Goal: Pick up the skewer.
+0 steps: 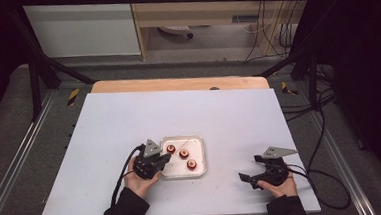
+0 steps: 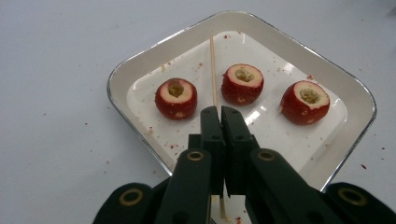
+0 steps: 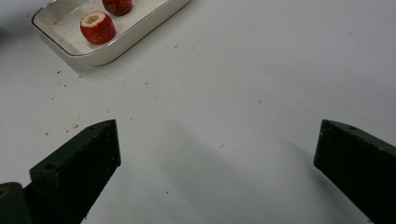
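A white square tray [image 1: 202, 154] [image 2: 122, 73] holds three cored red fruits [image 1: 184, 153], seen close up as left [image 2: 176, 98], middle [image 2: 242, 84] and right [image 2: 305, 101]. My left gripper [image 1: 167, 158] [image 2: 219, 112] sits over the tray's near-left edge, shut on a thin wooden skewer [image 2: 213, 70] that points across the tray between the left and middle fruits. My right gripper [image 1: 250, 168] [image 3: 219, 154] rests open over bare table to the right of the tray, nothing between its jaws. Its view catches the tray's corner [image 3: 93, 58] and one fruit [image 3: 97, 27].
The white tabletop [image 1: 129, 121] carries small red crumbs around the tray. Cables trail from both grippers toward the front edge. A wooden strip [image 1: 177, 83] runs along the table's far edge, with a black frame and floor cables beyond.
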`<state>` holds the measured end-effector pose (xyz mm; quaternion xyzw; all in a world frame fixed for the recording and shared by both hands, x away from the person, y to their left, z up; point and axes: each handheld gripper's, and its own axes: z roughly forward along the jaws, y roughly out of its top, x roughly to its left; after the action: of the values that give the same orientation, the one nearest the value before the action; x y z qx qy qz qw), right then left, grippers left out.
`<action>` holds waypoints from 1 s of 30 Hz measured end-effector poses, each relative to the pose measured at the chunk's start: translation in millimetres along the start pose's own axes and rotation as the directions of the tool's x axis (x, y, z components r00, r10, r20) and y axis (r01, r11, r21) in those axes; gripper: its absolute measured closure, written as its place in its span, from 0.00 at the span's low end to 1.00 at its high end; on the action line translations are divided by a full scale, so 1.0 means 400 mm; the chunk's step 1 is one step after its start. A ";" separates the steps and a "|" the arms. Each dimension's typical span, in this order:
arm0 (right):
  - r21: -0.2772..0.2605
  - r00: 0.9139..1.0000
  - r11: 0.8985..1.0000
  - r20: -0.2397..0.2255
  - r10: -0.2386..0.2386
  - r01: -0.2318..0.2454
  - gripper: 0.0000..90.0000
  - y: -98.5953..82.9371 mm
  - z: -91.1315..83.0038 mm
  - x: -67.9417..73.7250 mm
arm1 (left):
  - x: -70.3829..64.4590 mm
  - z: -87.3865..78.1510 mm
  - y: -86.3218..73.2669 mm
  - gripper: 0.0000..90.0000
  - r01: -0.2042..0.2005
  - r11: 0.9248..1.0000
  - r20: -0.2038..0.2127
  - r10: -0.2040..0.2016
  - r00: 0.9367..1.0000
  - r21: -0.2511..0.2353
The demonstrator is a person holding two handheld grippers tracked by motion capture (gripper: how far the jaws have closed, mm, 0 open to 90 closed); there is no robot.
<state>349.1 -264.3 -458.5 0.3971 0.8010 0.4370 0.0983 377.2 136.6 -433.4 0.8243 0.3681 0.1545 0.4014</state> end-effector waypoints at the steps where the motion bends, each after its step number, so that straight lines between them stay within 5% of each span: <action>1: 0.000 1.000 1.000 0.000 0.000 0.000 0.01 0.000 0.000 0.000 | 0.002 -0.003 0.001 0.98 0.006 1.000 0.006 -0.006 1.000 -0.005; 20: 0.001 0.999 0.999 -0.007 -0.032 0.032 0.00 0.015 0.001 0.019 | -0.013 -0.052 0.025 0.98 -0.018 0.999 0.080 0.021 0.997 -0.041; 30: 0.049 0.985 0.986 0.063 -0.162 0.159 0.01 0.044 0.020 0.063 | -0.050 -0.050 0.035 0.98 -0.065 0.997 0.124 0.068 0.990 -0.030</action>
<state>345.9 -235.7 -444.9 0.3477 0.8360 0.3966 0.1513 359.2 127.3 -409.0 0.8389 0.3125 0.1205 0.4290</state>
